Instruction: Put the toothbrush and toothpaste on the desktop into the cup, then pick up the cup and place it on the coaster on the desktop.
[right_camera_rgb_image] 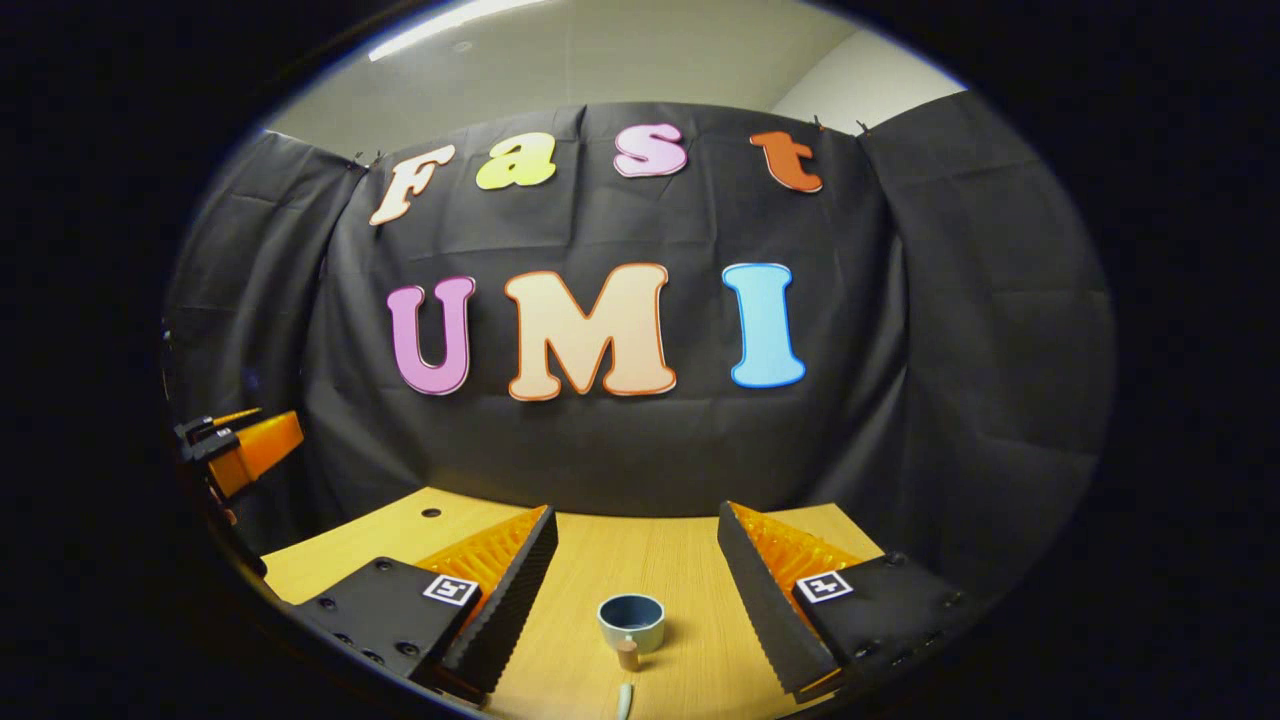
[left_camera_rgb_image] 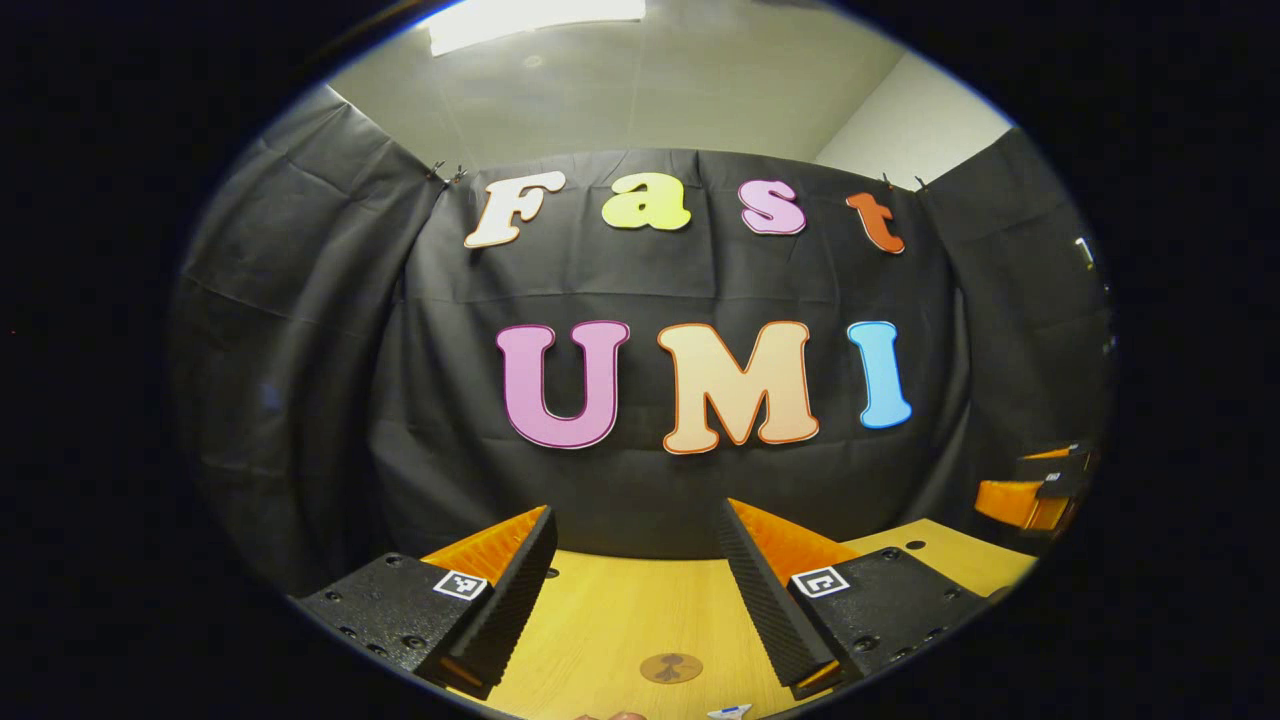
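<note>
- Left tool [left_camera_rgb_image: 637, 590] is held level above the worktop [left_camera_rgb_image: 620, 620], its fingers spread wide with nothing between them.
- Right tool [right_camera_rgb_image: 633, 590] sits at the same level pose, fingers likewise wide apart and holding nothing.
- The coaster [left_camera_rgb_image: 671, 668] lies flat on the worktop ahead of the left tool.
- The cup [right_camera_rgb_image: 631, 621] stands upright ahead of the right tool; a small brown-tipped object [right_camera_rgb_image: 627, 654] lies just before it, its identity unclear.
- The other tool [left_camera_rgb_image: 1035, 490] shows far to the right in the left gripper view.
</note>
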